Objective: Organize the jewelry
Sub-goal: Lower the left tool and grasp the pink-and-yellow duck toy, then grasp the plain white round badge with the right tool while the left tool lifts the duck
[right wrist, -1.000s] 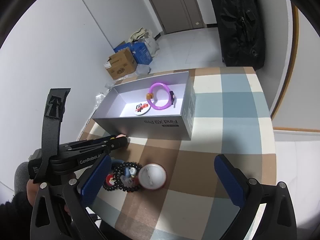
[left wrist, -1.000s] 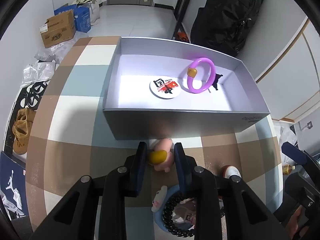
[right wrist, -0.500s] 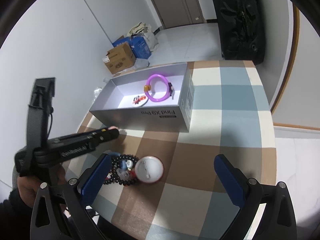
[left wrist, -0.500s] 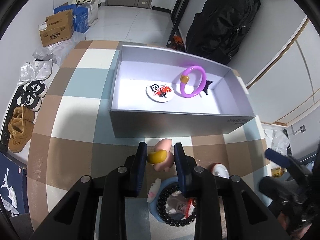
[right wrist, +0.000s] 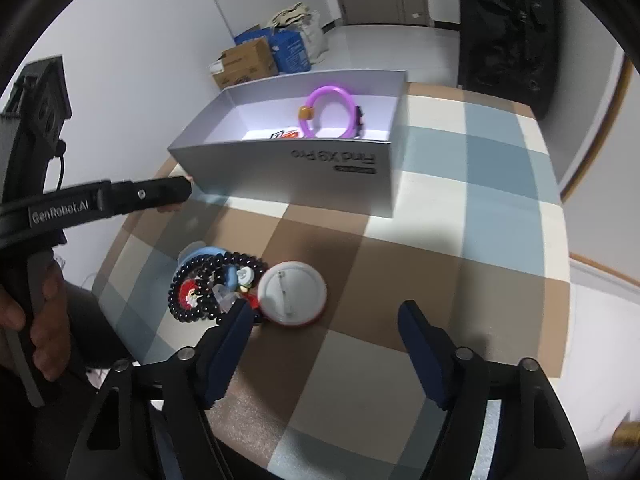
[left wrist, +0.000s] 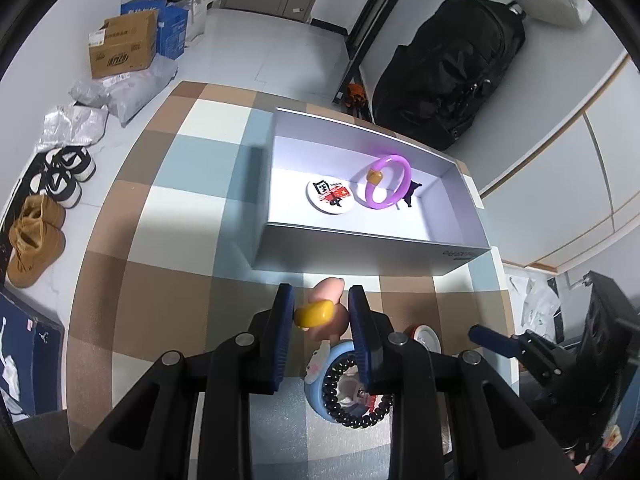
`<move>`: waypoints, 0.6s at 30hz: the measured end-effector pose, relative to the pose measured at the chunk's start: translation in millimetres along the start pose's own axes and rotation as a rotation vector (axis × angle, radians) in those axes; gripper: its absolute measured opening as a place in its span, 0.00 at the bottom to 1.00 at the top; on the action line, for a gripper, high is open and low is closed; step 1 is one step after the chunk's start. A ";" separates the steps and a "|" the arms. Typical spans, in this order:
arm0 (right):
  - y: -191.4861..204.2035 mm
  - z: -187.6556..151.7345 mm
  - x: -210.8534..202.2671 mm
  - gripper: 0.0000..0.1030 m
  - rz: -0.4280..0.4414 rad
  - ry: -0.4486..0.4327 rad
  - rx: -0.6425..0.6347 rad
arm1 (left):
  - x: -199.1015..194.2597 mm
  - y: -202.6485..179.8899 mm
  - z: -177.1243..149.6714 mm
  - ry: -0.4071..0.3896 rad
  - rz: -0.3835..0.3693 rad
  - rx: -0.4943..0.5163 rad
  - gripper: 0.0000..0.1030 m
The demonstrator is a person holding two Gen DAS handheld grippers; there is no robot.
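**Pink Toy Pinched Near the Grey Box**

While the left tongs [left wrist: 321,312] pinch a small pink toy [left wrist: 330,308] with a yellow band around it, the toy hangs just in front of the near wall of the grey box [left wrist: 360,254]. It looks soft and round, like a little piggy, though its face cannot be made out. The blue pads press on it from both sides.

Inside the box lie a purple bangle [left wrist: 388,181] with an orange bead, a round white badge [left wrist: 330,196] with red and black marks, and a small black thing peeking from behind the bangle. What that black thing is cannot be told.

The right tongs [right wrist: 326,334] are spread, and their jaws have just been closing, with nothing pinched between them. They hang over the checked bench [right wrist: 460,216], close to a white round badge [right wrist: 291,293] lying face down with its pin showing. Touching that badge is a pile: a black bead bracelet [right wrist: 200,280] on top of a blue ring [right wrist: 208,253], with small red and white bits jumbled inside. The left pad hides part of this pile. In the left wrist view, the pile is partly covered by the tongs too.

A hand [right wrist: 38,320] grips the left handle at the edge.
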State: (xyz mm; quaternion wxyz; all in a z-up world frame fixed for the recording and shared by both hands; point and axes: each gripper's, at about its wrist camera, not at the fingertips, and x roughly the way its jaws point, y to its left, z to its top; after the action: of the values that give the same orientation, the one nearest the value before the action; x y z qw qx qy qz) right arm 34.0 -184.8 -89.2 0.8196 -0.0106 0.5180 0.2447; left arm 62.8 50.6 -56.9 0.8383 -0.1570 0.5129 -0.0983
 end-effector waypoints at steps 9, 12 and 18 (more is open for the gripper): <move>8.2 6.2 15.2 0.69 -0.020 0.015 -0.041 | -2.0 6.1 1.6 0.002 -0.013 -0.023 0.22; 14.5 5.6 17.2 0.59 -0.038 0.011 -0.066 | -1.9 6.5 2.4 0.005 -0.014 -0.025 0.22; 31.0 0.7 21.6 0.50 -0.074 -0.004 -0.152 | -5.0 5.9 3.3 -0.007 -0.009 -0.020 0.22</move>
State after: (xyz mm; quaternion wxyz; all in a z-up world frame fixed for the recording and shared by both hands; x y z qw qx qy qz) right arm 29.3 -148.9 -100.0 0.8260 -0.0915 0.4955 0.2527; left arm 63.4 58.2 -53.5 0.8380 -0.1680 0.5101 -0.0963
